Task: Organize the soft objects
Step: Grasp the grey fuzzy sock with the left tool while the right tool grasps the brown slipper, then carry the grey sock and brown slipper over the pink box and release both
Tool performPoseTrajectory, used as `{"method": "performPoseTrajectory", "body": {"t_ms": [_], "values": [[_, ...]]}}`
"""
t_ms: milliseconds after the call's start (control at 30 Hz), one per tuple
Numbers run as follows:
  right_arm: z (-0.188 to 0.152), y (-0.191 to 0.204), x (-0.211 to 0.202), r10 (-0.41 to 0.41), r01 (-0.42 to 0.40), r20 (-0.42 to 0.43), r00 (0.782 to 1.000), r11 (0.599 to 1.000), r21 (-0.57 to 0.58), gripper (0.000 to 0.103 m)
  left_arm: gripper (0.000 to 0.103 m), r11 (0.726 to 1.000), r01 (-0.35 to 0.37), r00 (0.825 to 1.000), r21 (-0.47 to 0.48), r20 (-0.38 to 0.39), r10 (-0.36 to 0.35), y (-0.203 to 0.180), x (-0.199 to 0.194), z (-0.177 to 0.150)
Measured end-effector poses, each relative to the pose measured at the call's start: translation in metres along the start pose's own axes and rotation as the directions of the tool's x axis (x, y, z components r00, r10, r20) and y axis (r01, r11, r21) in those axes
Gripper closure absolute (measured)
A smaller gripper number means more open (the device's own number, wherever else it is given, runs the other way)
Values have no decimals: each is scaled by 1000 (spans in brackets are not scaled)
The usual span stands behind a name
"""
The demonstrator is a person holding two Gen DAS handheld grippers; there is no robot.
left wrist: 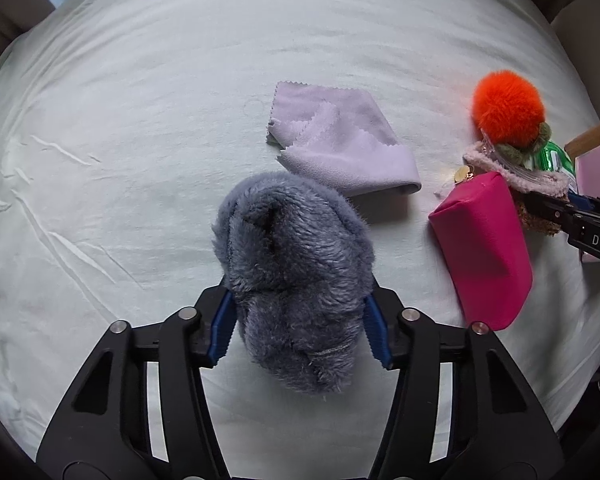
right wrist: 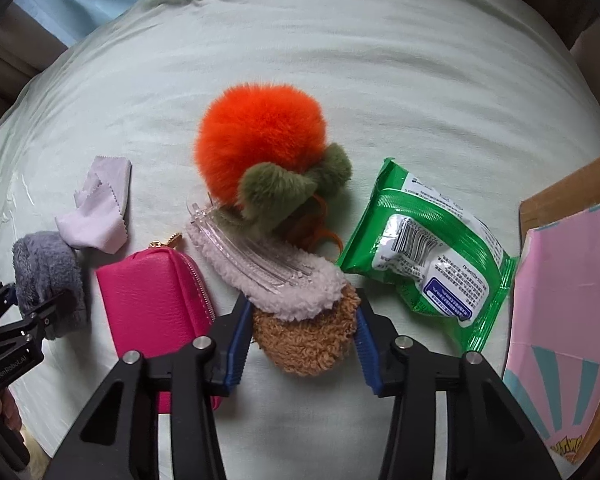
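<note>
Presently the left gripper (left wrist: 299,330) has its blue-padded fingers (left wrist: 222,330) pressed into both flanks of a grey plush item (left wrist: 294,272); the fur bulges out past the pads, so it is clamped on it. Long axis of the plush runs near-to-far, along the fingers, with its far end projecting well beyond the fingertips and its near end bulging back toward the camera. It sits centred between the two pads, over the pale green sheet (left wrist: 140,140).

Beyond it, far and slightly right: a lilac cloth (left wrist: 340,140), loosely folded, zigzag edges, lying flat, its near edge close to the plush. Right of the plush, apart from it: a pink zip pouch (left wrist: 484,248), long axis near-to-far.

Right gripper (right wrist: 302,334): fingers (right wrist: 236,336) stand either side of a brown fuzzy item (right wrist: 306,340), pads at or just against its sides. Whether they squeeze it, I cannot tell. The brown item lies between the fingertips, partly under the near end of a cream fleece hair clip (right wrist: 268,276) with a clear plastic claw; the clip's long axis runs diagonally, far-left to near-right.

Further out: an orange pompom (right wrist: 260,136) with olive-green leaves (right wrist: 276,192), touching the clip's far end. Right of the fingers, a green wipes packet (right wrist: 432,256), back side up. At the far right edge, a pink printed paper bag (right wrist: 564,312).
</note>
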State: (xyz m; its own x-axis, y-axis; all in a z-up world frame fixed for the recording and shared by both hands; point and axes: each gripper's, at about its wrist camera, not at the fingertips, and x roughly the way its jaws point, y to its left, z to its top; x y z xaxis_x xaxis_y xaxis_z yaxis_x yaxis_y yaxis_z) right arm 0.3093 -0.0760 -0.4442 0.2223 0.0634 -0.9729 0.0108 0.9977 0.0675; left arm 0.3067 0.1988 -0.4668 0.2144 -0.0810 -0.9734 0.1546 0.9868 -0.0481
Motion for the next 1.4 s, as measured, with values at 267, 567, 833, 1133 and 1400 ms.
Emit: {"method": "performPoseTrajectory", "body": {"t_ms": [267,567,833,1133,1400], "values": [[-12,3,-22,17,-18,37,999,999,30,65,55,1000,4,998,-5,55,-3,0,-36,-20],[-40,5,-86,33,-38,129,991,999,39,65,55,1000,0,987,23,160,-4,-20,-107,-42],[-70,3,-170,35,-46,223,974,998,44,65,55,1000,16,964,19,265,-20,-40,-200,-65],[-97,-22,-271,39,-80,333,942,991,111,65,55,998,61,938,11,341,-61,-72,-281,-83],[-121,-82,-329,3,-88,408,913,978,189,65,55,997,63,909,49,410,-78,-130,-318,-74]]}}
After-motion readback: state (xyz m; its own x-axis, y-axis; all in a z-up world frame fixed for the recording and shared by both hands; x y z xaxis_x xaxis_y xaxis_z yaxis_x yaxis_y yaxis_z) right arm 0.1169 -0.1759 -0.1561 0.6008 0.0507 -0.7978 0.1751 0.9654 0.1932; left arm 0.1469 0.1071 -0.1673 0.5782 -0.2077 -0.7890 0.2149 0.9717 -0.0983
